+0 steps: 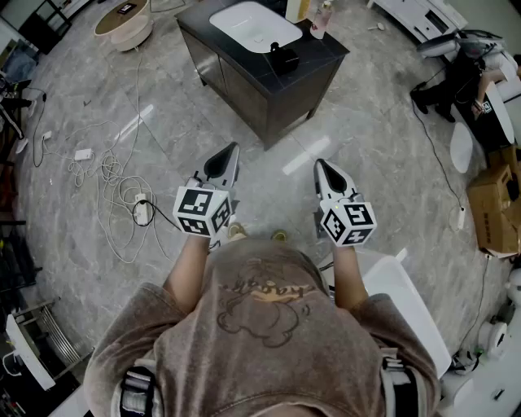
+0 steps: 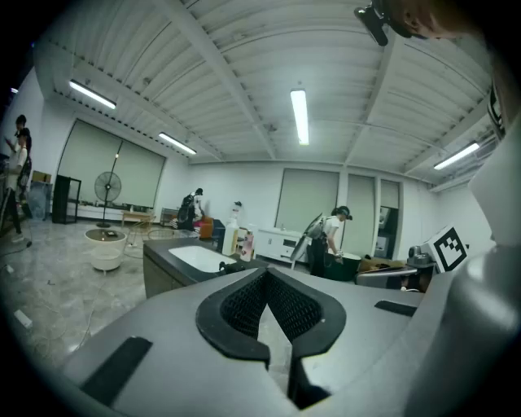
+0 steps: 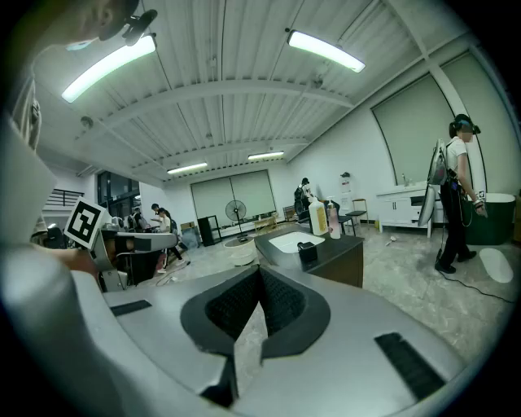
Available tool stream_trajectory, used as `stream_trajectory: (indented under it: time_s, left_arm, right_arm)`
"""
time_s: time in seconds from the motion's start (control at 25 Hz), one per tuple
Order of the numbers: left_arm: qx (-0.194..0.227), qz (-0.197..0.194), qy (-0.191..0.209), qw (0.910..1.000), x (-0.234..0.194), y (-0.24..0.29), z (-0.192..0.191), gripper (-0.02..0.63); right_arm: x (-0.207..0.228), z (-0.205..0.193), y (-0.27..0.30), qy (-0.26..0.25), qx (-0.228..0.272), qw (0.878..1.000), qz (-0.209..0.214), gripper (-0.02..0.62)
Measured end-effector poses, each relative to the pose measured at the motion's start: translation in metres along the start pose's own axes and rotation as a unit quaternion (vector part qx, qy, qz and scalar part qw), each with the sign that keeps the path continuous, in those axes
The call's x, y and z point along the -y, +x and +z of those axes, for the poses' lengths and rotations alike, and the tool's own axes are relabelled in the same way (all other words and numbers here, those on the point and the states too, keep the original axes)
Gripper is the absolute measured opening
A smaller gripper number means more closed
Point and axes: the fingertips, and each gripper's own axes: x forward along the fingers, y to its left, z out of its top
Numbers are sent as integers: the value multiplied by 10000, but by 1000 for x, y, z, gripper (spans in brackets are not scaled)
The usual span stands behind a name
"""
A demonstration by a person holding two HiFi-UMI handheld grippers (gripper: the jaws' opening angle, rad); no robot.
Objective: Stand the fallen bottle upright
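A dark cabinet [image 1: 281, 85] with a white sink basin [image 1: 252, 24] stands ahead of me. At its far edge a pale yellow bottle [image 1: 298, 8] and a pink bottle [image 1: 324, 18] stand upright. They also show in the right gripper view as a pale bottle [image 3: 317, 216] and a pink bottle [image 3: 334, 220]. A small black object [image 1: 283, 57] sits beside the basin. No lying bottle is plainly visible. My left gripper [image 1: 231, 149] and right gripper [image 1: 319, 164] hover side by side short of the cabinet. Both are shut and empty, as the left gripper [image 2: 265, 275] and right gripper [image 3: 259, 273] views show.
Loose cables and a power strip [image 1: 122, 191] lie on the grey floor at left. A round low table [image 1: 122, 23] is at far left. At right are a white seat [image 1: 407, 297], a cardboard box [image 1: 492, 208] and a person [image 1: 464, 77] by a white counter.
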Motion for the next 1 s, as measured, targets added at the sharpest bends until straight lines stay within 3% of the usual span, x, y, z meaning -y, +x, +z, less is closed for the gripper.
stream_trajectory:
  time_s: [0.44,1.0]
  left_arm:
    - [-101,-381,63,9992,-31,-3,0,8]
    - [-82,-622,42,9980,-95,-5,5,8]
  right_arm:
    - [-37,-1,29,156,48,9998,95,-3]
    - [-76,-3,69,155,188,9994,-257,-3]
